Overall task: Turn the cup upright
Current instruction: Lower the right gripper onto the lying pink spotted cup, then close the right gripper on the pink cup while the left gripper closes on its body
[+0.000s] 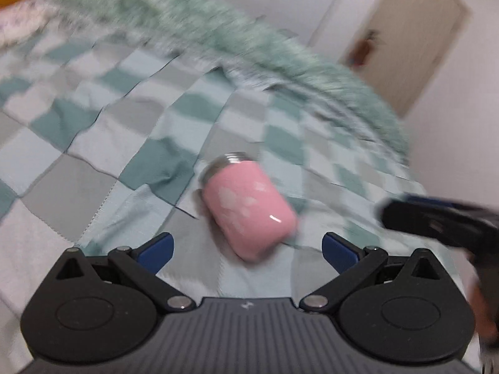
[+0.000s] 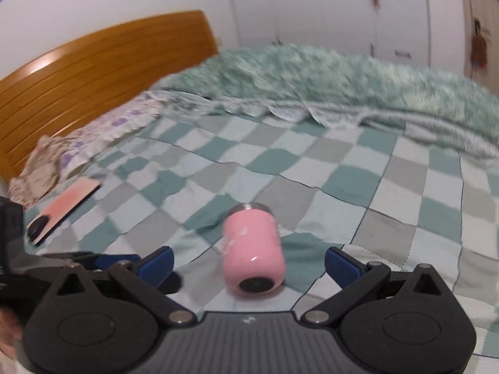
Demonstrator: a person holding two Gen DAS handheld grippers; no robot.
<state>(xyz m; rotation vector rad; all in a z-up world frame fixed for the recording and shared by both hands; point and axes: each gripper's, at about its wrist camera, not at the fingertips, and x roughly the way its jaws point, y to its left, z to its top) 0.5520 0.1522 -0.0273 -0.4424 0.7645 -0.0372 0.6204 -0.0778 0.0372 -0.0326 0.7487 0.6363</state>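
A pink cup (image 1: 248,208) with a metal rim lies on its side on the checked bedspread (image 1: 93,155). In the left wrist view its rim points away and its base lies between the wide-open blue pads of my left gripper (image 1: 248,249), which touches nothing. In the right wrist view the cup (image 2: 252,261) shows its dark base toward me, lying between the wide-open pads of my right gripper (image 2: 249,263), also untouched. The right gripper shows at the right edge of the left wrist view (image 1: 436,221); the left gripper shows at the left edge of the right wrist view (image 2: 62,258).
A fluffy green blanket (image 2: 327,78) is heaped at the far side of the bed. A wooden headboard (image 2: 93,68) and a pillow (image 2: 103,131) are at the left. A pink phone (image 2: 62,212) lies on the bedspread at the left. A door (image 1: 414,40) is in the far wall.
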